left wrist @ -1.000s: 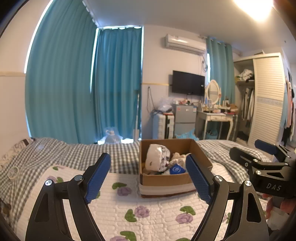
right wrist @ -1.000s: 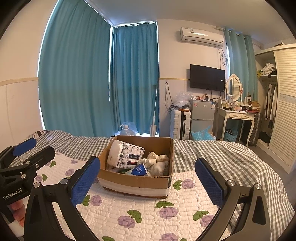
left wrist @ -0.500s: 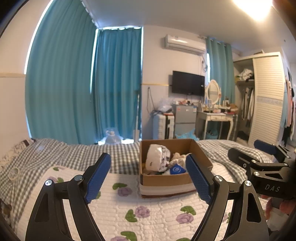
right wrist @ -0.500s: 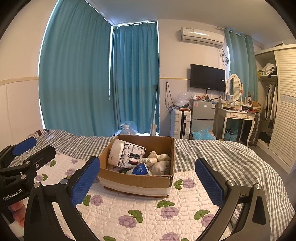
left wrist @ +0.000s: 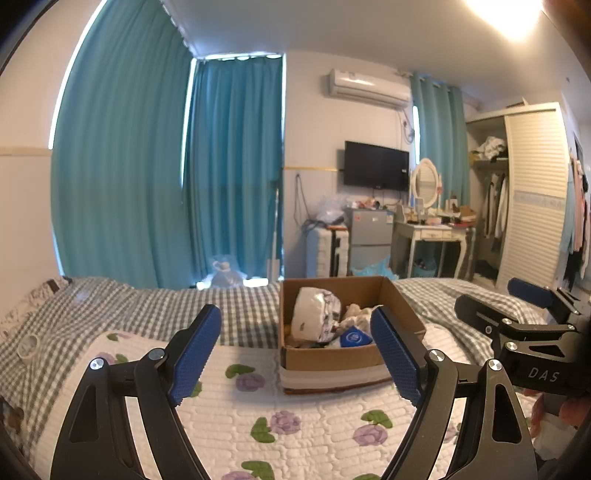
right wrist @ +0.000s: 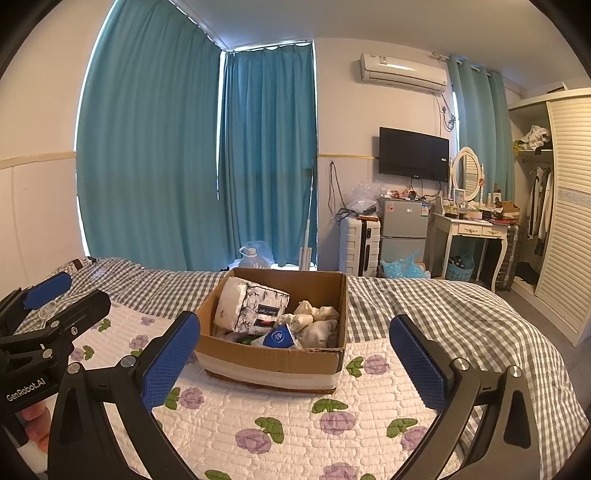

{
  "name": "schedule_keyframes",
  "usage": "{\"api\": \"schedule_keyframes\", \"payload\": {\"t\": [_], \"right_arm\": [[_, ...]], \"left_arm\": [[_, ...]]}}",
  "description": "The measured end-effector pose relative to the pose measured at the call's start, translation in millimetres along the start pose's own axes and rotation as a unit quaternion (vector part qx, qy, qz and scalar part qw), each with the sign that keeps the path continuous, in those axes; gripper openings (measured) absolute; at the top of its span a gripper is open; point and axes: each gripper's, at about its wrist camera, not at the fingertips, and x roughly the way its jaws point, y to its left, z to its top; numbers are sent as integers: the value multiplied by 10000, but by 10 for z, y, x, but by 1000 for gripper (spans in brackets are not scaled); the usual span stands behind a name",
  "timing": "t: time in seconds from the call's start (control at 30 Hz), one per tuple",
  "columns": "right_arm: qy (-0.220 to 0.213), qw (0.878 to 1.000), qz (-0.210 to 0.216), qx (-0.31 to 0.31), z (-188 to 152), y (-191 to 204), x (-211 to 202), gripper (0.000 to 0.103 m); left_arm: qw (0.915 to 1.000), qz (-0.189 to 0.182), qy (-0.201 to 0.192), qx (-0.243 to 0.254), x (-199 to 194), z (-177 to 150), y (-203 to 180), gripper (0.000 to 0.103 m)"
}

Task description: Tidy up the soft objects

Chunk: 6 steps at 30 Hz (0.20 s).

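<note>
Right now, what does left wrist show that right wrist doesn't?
Left wrist only: a tape roll on the gingham sheet, the ceiling light, and the right claw side-on at the frame's right edge.

Right wrist only: the water jug's cap by the curtain, the basket under the dressing table, and the left claw at the left edge.

Both: the cardboard box holding the floral white pack, on the flowered quilt; both claws open and empty.

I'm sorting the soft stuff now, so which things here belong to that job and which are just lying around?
Job: cardboard box, floral-print pack, cream cloths, blue-label packet.
Lying about: tape roll, water jug, suitcase.
</note>
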Motion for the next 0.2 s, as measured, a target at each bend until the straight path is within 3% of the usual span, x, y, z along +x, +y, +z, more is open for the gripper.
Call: {"api": "schedule_keyframes", "payload": {"t": [0.2], "right_arm": [[6, 10000, -2, 14, -3, -4, 1, 103]], "left_arm": [[10000, -37, -28, 21, 5, 4, 40, 84]]}}
